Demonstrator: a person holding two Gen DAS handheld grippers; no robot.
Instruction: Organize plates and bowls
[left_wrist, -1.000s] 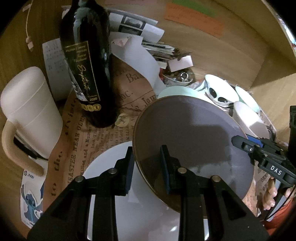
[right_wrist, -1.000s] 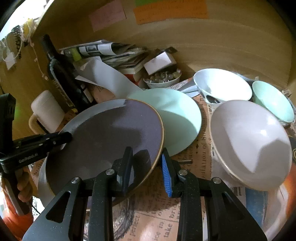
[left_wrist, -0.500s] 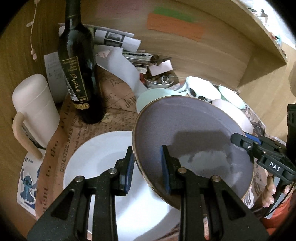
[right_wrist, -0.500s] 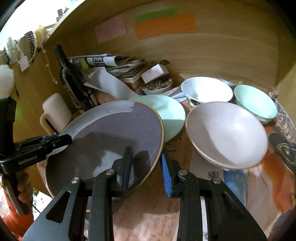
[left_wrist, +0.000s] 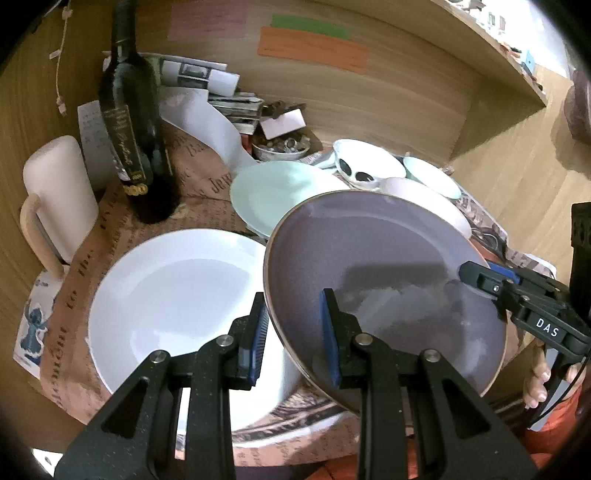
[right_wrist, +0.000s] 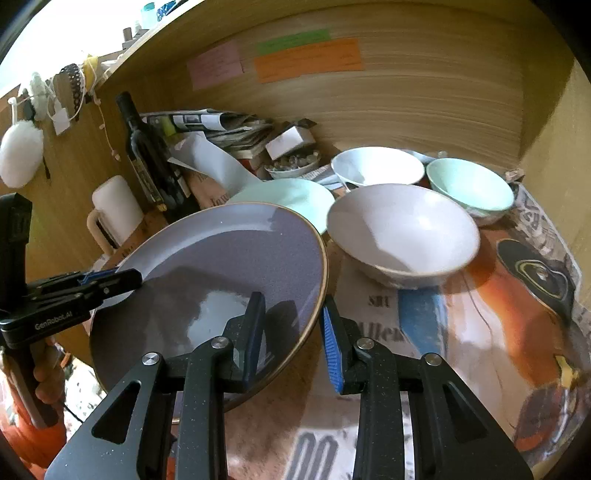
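While both tongs, left (left_wrist: 295, 328) and right (right_wrist: 291, 325), clamp the purple plate (left_wrist: 384, 273) aloft, 3 bowls and 2 plates sit unstacked.

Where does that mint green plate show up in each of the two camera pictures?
Left wrist view: mint green plate lies at upper centre, behind the grey plate.
Right wrist view: mint green plate sits just above centre, partly hidden by the grey plate.
Shared landmark: the dark wine bottle, to its left in both.
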